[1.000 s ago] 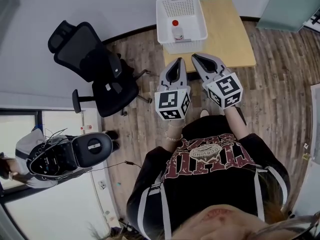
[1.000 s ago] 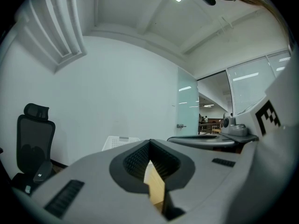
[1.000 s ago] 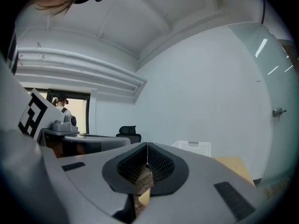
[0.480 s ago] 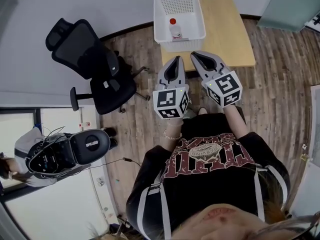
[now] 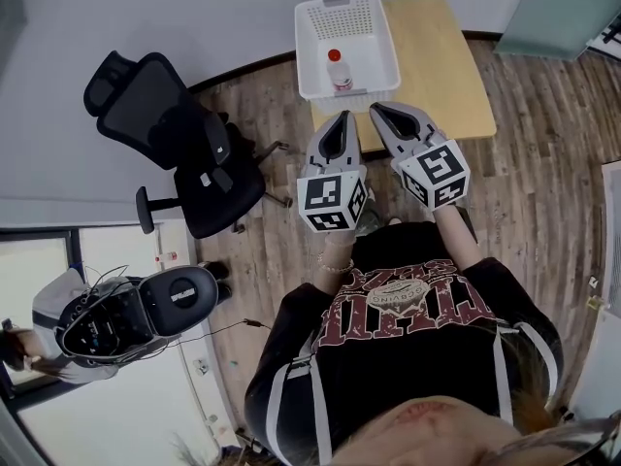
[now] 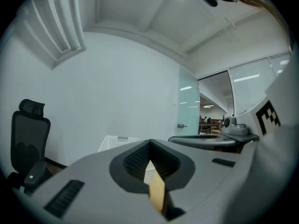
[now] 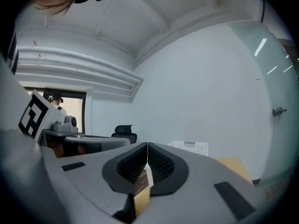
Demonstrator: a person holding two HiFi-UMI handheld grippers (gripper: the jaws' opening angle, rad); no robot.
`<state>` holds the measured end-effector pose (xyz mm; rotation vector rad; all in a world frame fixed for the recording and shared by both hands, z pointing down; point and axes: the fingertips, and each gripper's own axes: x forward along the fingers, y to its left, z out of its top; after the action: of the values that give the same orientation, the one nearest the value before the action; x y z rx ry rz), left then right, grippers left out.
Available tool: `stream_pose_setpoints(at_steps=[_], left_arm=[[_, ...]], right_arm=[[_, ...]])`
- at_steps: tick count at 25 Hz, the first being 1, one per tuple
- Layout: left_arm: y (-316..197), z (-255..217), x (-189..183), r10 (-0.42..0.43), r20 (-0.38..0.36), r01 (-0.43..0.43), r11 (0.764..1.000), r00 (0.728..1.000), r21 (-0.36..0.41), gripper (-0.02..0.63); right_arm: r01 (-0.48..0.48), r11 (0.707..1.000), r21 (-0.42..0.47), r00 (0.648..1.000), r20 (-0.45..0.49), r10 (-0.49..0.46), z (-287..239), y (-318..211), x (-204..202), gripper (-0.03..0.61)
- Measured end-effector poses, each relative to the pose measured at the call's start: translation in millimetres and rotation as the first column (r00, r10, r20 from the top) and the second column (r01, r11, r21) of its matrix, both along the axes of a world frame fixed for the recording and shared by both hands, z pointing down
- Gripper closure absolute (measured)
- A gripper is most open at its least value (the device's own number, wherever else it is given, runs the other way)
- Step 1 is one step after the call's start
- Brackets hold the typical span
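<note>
Since a second ago the office chair [image 5: 165,134] at 10 o'clock has drifted toward the head view's left edge, and the white basket [image 5: 309,66] has slipped slightly leftward; both grippers keep their place. The left gripper [image 5: 340,116] has its jaws pressed together on nothing, and so has the right gripper [image 5: 376,108]. At 12 o'clock, just beyond their tips, the basket stands on the wooden table [image 5: 441,66], with a clear red-capped bottle [image 5: 337,69] inside, close to its near wall.

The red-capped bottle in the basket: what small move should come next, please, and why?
Probably open the left gripper and ease it forward toward the red-capped bottle: its jaws are shut and empty, and it hangs short of the basket.
</note>
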<state>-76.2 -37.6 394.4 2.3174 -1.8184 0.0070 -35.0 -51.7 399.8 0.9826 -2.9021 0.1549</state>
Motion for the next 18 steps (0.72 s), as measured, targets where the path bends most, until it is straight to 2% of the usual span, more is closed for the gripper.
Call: stream_pose_setpoints(at_steps=[18], left_arm=[[-90.8,3.7,-19.3,0.094,-0.017,-0.095,0.995,0.995,-0.020,0.567]], right_arm=[[-0.087,0.996,-0.023,0.996,-0.013,0.087,4.6,-85.8,-19.3,0.560]])
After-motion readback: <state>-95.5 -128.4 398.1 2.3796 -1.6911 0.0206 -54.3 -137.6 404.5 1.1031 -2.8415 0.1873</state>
